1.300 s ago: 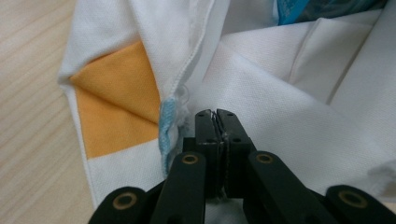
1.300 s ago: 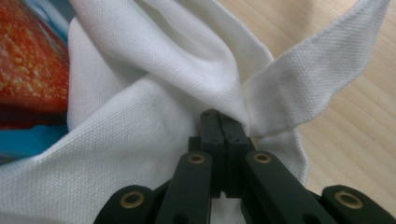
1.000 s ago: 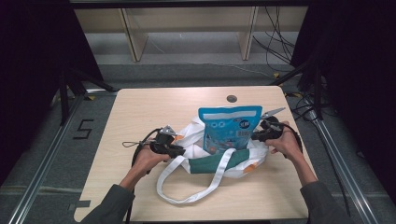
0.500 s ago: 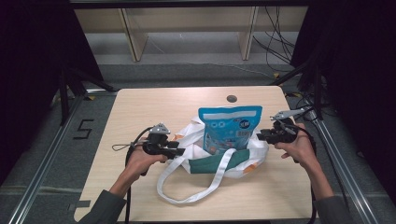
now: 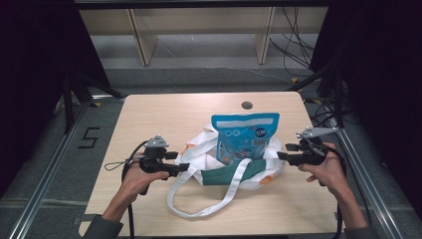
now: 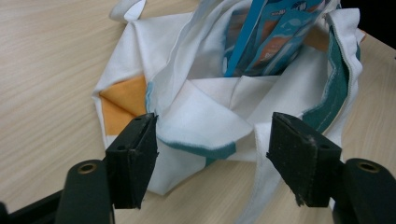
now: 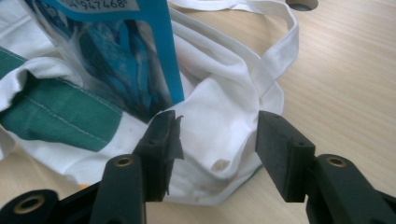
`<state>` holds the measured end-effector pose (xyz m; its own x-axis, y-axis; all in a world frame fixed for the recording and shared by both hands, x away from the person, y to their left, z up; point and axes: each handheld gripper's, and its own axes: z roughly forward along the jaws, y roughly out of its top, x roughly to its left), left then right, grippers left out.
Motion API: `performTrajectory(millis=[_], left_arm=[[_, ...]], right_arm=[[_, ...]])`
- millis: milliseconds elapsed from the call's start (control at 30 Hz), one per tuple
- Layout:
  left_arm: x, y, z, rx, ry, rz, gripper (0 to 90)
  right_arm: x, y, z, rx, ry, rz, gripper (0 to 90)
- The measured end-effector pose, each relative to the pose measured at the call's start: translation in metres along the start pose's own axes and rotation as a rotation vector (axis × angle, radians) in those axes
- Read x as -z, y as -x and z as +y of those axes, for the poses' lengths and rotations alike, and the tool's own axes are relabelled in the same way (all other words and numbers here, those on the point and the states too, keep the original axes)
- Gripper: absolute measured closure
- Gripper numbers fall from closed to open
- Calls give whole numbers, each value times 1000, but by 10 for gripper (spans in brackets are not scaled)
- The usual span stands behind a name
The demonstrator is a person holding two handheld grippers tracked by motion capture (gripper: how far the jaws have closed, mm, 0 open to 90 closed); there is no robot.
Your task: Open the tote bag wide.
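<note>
Tote bag (image 5: 234, 172) between both open hand-held grippers, ungripped.

A pouch (image 5: 244, 138) stands in a cloth bag (image 5: 251, 171) mid-table (image 5: 149, 114). Left gripper (image 5: 182, 168) lies left of the bag, right gripper (image 5: 281, 155) right, both seemingly just short of the cloth.

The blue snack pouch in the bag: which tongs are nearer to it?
Right tongs, beside the blue snack pouch's lower right corner; left tongs sit farther off, at the tote bag's left edge.
</note>
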<state>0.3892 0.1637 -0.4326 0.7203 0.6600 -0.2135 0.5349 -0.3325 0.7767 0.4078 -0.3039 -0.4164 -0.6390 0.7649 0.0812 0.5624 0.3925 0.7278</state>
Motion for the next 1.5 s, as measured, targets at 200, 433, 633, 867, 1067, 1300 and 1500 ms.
performTrajectory(millis=[200,433,633,867,1067,1300,1500], left_arm=[[12,9,-13,5,9,13,270],[24,21,-24,16,39,15,246],[26,28,-38,7,27,28,197],[26,29,-55,26,44,37,177],[25,34,-66,41,41,36,166],[26,39,-76,38,50,34,160],[26,44,-83,37,51,44,158]], right_arm=[[12,-7,-13,-39,24,-10,445],[21,-12,-32,-62,37,-22,424],[24,-15,-45,-78,25,-5,418],[27,-24,-54,-66,34,-10,399],[27,-35,-62,-41,35,-29,354],[25,-45,-72,-22,15,-21,333],[23,-49,-81,-1,13,-9,325]])
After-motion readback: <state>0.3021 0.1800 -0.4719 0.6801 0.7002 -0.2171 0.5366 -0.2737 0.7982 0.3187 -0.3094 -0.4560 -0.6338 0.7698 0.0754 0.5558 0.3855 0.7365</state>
